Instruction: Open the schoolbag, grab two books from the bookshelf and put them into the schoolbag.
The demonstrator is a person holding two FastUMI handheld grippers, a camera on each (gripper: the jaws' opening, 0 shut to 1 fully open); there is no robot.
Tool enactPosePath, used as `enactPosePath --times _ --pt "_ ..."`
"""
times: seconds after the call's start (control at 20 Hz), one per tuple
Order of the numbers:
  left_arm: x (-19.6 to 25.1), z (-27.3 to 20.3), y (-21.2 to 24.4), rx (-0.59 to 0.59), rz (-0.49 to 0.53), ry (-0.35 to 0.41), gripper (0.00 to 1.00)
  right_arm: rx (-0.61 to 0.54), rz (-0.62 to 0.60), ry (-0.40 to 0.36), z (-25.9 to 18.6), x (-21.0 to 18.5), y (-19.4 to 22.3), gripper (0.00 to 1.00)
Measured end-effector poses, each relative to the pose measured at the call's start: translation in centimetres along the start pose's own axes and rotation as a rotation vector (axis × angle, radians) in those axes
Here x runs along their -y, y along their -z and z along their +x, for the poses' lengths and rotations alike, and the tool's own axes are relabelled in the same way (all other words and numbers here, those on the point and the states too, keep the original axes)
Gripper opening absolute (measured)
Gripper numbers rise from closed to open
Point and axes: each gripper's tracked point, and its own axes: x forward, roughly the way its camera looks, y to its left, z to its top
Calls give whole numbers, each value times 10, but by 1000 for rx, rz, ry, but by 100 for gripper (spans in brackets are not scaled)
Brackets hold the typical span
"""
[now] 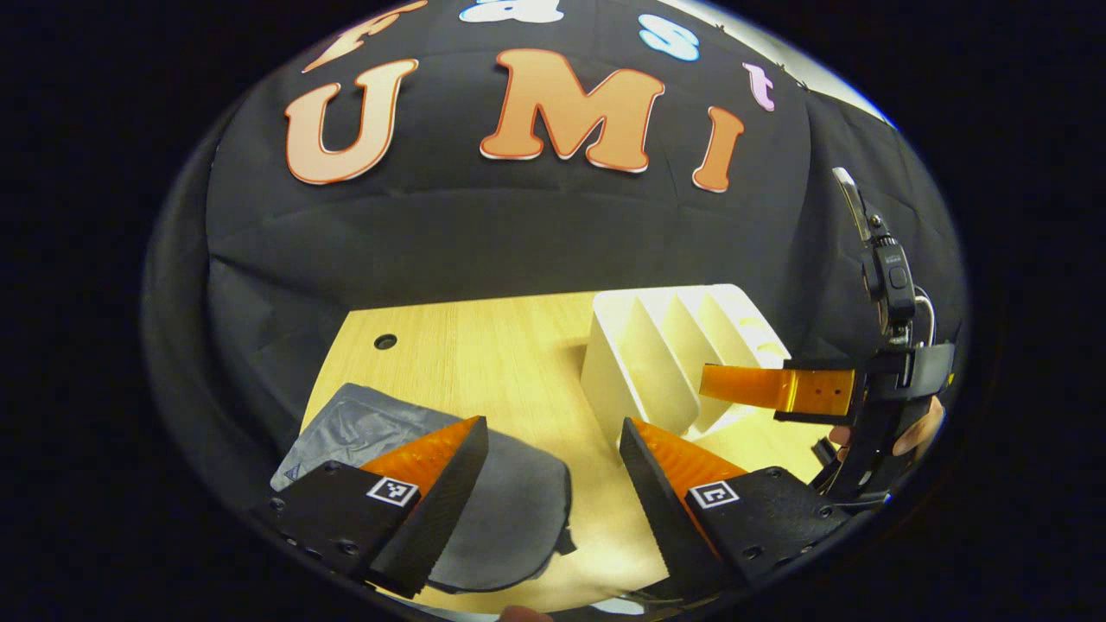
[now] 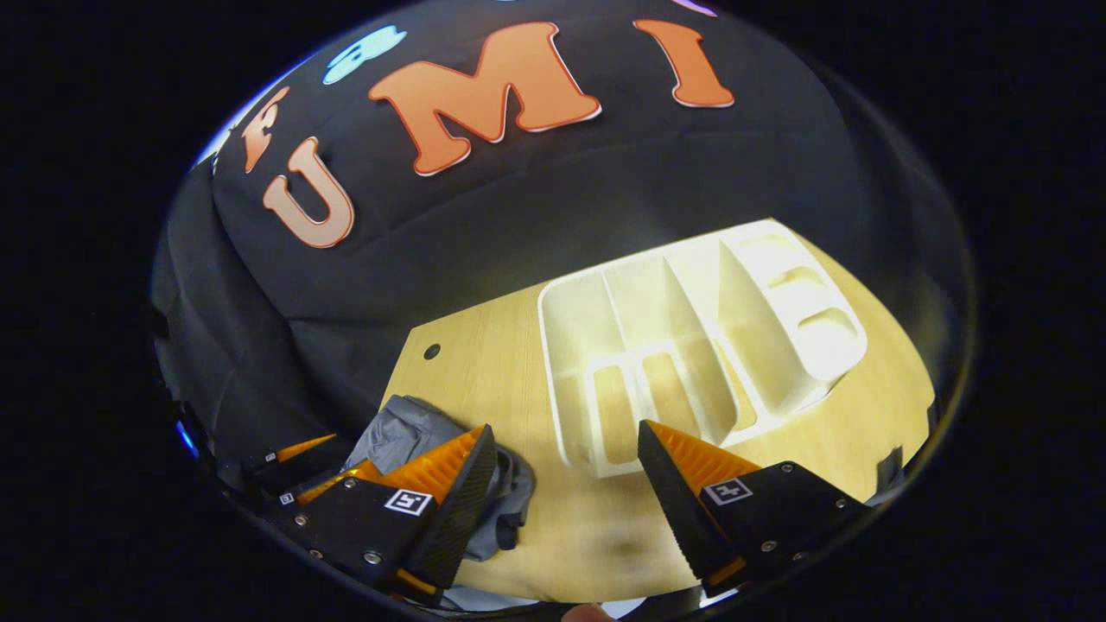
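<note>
The grey schoolbag (image 1: 518, 501) lies flat and zipped on the wooden table (image 1: 484, 345), just under my left gripper (image 1: 553, 484), which is open above its right end. The white bookshelf (image 1: 665, 363), a slotted rack, stands to the right of the bag; the slots I see look empty. In the left gripper view my right gripper (image 1: 717, 384) hovers at the rack's right side, held by a hand. In the right gripper view the right gripper (image 2: 566, 484) is open, poised above the rack's (image 2: 691, 345) front edge, with the bag (image 2: 406, 436) and the left gripper (image 2: 333, 458) at lower left.
A small round hole (image 1: 385, 341) marks the table's far left corner. The black cloth wall closes in behind and to the left of the table (image 2: 484, 380). Bare wood lies between bag and rack.
</note>
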Motion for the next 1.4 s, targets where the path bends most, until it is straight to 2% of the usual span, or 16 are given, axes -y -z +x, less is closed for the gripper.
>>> enactPosePath --times 0.45,0.6,0.65,0.85,1.05,1.25,1.3,1.35,1.4 --pt "79 -27 -79 274 -28 -139 98 306 -219 -12 -65 53 -99 98" --pt "111 -30 -92 342 -48 -122 97 387 -263 -29 -88 65 -123 97" --pt "117 -23 -97 361 -50 -130 98 408 -279 -42 -95 68 -128 98" --pt "137 -48 -112 460 -55 -169 97 542 -348 -54 -122 80 -152 97" --pt "142 -60 -113 490 -70 -230 97 576 -353 -70 -139 85 -156 97" --pt "148 -76 -116 564 -71 -239 97 583 -321 -87 -144 89 -153 97" --pt "149 -79 -117 585 -63 -245 97 587 -316 -88 -142 89 -154 100" --pt "147 -81 -117 590 -54 -256 97 588 -315 -89 -140 87 -153 97" --pt "146 -83 -116 598 -46 -267 97 594 -314 -89 -139 87 -153 97"
